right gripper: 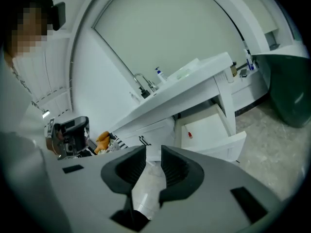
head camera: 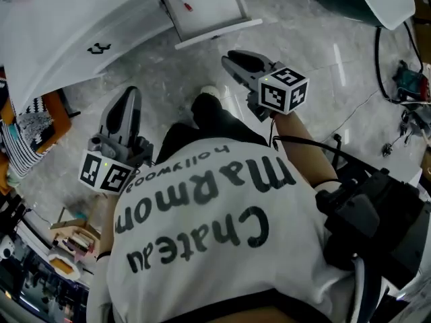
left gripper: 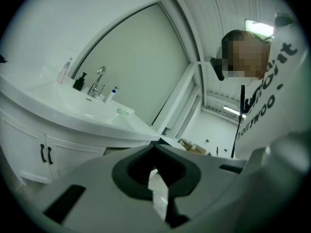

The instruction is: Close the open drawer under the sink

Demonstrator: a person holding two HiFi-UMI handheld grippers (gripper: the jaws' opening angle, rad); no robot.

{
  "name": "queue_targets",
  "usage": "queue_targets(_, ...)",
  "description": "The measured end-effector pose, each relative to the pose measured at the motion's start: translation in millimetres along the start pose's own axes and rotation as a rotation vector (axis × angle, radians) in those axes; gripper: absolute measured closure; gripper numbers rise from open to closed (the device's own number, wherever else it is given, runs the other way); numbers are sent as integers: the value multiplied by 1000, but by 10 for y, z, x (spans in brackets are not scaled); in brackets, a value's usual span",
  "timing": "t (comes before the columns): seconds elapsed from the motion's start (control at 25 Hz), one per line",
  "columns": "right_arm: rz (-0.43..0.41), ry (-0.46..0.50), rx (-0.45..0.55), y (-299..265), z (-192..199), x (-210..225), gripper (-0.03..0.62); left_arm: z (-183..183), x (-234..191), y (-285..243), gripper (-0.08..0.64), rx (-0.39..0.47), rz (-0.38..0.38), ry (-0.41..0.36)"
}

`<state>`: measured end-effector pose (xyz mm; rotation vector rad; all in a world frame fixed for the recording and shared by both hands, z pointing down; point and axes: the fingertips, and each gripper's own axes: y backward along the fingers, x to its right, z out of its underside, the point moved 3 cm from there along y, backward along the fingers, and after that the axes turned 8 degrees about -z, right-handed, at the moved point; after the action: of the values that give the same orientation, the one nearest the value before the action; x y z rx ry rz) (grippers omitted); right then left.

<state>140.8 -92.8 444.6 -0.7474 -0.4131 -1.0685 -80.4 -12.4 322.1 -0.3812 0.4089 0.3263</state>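
The drawer (head camera: 205, 9) (right gripper: 209, 130) stands pulled well out from under the white bench (head camera: 60, 19) (right gripper: 194, 81) that carries the sink, at the top middle of our head view and just right of our fingers in the right gripper view. It is a plain white box with low side walls, a flat white bottom and a smooth white front panel on which we see no handle. A small red thing (head camera: 188, 7) (right gripper: 189, 135) lies on its bottom near one side wall; we cannot tell what it is. Beside the drawer are white cupboard doors with black handles (head camera: 99, 48) (left gripper: 46, 154), and a tap (left gripper: 99, 76) (right gripper: 143, 84) rises from the bench above. We hold both grippers over the grey marbled floor (head camera: 202, 73), well apart from the drawer and touching nothing. The left gripper (head camera: 130, 93) (left gripper: 155, 147) has its fingers together at the tips, with nothing clamped between them. The right gripper (head camera: 229, 59) (right gripper: 153, 149) points toward the drawer with its fingers apart, and only floor shows through the gap.
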Motion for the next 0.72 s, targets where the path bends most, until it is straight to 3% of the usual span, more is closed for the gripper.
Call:
queue_targets(0.16, 25, -59, -18, -208, 192, 338, 499, 207, -121, 57, 551, -54, -75, 13)
queue_targets(0.32, 103, -80, -32, -365, 377, 663, 499, 448, -247, 23, 551, -111, -109, 9)
queue_targets(0.72, 291, -17, -77, -912, 906, 1457, 468, 1041, -709, -381, 551, -188, -48, -33)
